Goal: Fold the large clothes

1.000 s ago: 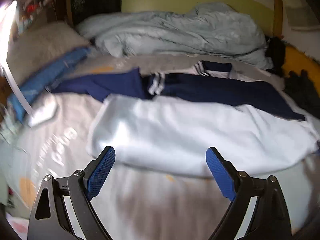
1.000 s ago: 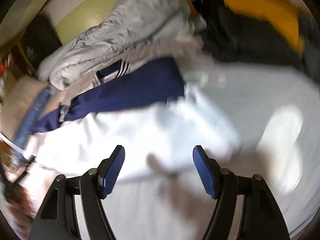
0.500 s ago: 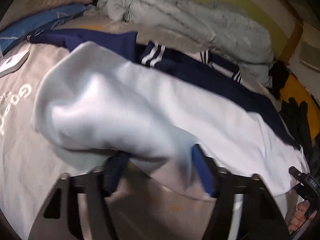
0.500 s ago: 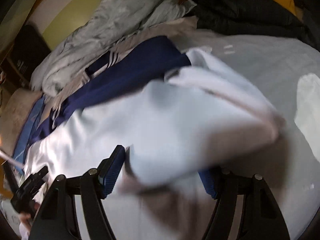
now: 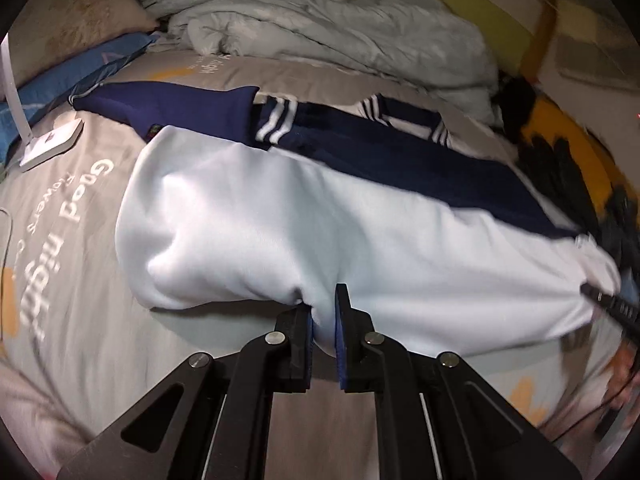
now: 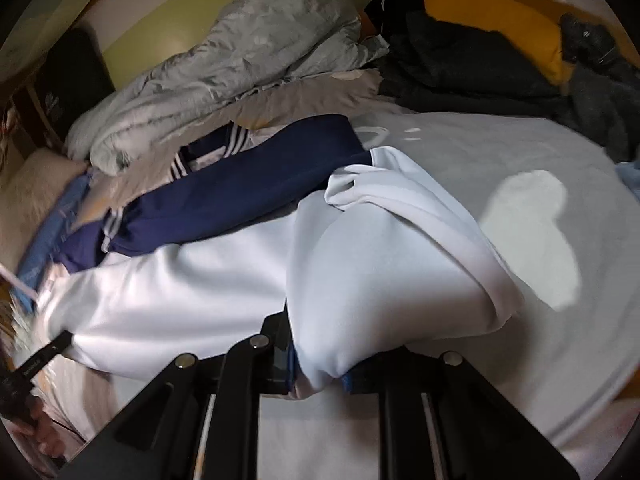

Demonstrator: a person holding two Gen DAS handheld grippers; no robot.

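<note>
Bed (image 5: 132,344) surface, grey sheet with printed lettering — white-and-navy garment (image 5: 280,216) spread across it.

Left gripper (image 5: 323,334): jaws closing, with a bunched fold of the garment's near white edge pinched between the blue pads. Right gripper (image 6: 318,376): jaws closing likewise, white fabric gathered between them and draped over the right finger. The garment (image 6: 200,296) spans between both grippers; its navy half with white stripes lies on the far side. Behind it, a rumpled grey duvet (image 5: 340,36) sits against the headboard. A pillow (image 5: 68,28) lies at far left; dark clothes (image 6: 472,68) on a yellow cushion lie at far right. A small white device (image 5: 52,146) rests on the sheet.
</note>
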